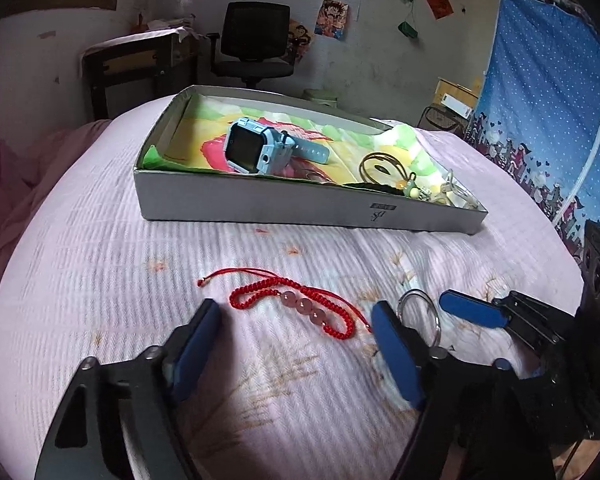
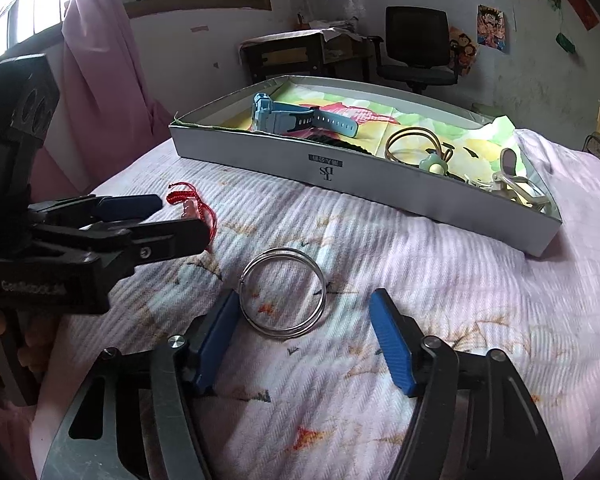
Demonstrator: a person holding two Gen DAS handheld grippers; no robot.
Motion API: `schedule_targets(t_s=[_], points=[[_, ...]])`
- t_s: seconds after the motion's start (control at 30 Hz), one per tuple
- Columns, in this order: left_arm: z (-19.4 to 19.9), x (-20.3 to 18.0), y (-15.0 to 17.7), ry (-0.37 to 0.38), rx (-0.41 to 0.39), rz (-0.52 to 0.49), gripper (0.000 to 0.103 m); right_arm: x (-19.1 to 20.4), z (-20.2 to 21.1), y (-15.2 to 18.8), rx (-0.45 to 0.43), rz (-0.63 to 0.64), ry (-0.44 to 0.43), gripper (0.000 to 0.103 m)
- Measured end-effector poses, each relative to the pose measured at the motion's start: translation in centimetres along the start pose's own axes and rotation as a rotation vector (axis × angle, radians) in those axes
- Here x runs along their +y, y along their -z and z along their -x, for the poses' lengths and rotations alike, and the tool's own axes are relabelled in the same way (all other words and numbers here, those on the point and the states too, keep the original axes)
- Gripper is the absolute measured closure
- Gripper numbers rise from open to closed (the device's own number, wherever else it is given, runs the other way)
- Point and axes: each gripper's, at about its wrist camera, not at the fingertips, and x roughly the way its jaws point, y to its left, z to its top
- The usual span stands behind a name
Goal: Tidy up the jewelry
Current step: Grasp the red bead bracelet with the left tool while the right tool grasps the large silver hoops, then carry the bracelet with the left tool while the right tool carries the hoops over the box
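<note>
A red braided bracelet with pink beads (image 1: 300,305) lies on the pink bedspread just ahead of my open, empty left gripper (image 1: 296,316). It also shows in the right wrist view (image 2: 192,206), partly hidden by the left gripper (image 2: 156,216). A silver bangle (image 2: 283,291) lies on the spread between the fingertips of my open, empty right gripper (image 2: 306,312); the bangle also shows in the left wrist view (image 1: 419,314), beside a right gripper finger (image 1: 474,314). A grey box (image 1: 260,200) behind holds a blue watch (image 1: 258,148), a gold bangle (image 1: 382,166) and small trinkets.
The box shows in the right wrist view (image 2: 380,184) with the watch (image 2: 296,118) and gold bangle (image 2: 414,144). A desk (image 1: 136,64) and office chair (image 1: 256,44) stand beyond the bed. A blue curtain (image 1: 548,92) hangs at right.
</note>
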Motion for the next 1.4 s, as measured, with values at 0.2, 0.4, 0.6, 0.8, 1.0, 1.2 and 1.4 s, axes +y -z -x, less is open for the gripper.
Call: schedule_targets(t_s=[0.2,0.4,0.6,0.8,1.0,1.2,1.4], points=[[0.7,-0.2,0.6,0.015,-0.036,-0.011,0.07,0.1,0.0,-0.1,-0.004,0.005,-0.009,0.057],[0.5,0.1,0.9,0.07,-0.022,0.002,0.086,0.1,0.0,0.0,-0.008,0.004,-0.012,0.063],[0.3,0.4,1.0,0.096,-0.006,0.025,0.093,0.0,0.0,0.0,-0.009,-0.006,-0.015,0.063],[0.7,0.4,1.1,0.092,-0.028,0.026,0.098,0.0,0.0,0.1,-0.012,-0.007,-0.01,0.063],[1.2,0.5,1.1,0.097,-0.049,0.022,0.098,0.1,0.2,0.1,-0.024,-0.003,-0.006,0.063],[1.6,0.4,1.2,0.099,-0.067,0.018,0.098,0.0,0.6,0.2,-0.042,-0.008,0.001,0.064],[2.7,0.3,1.2,0.086,-0.109,0.005,0.098,-0.2,1.3,0.2,-0.077,-0.013,0.003,0.064]])
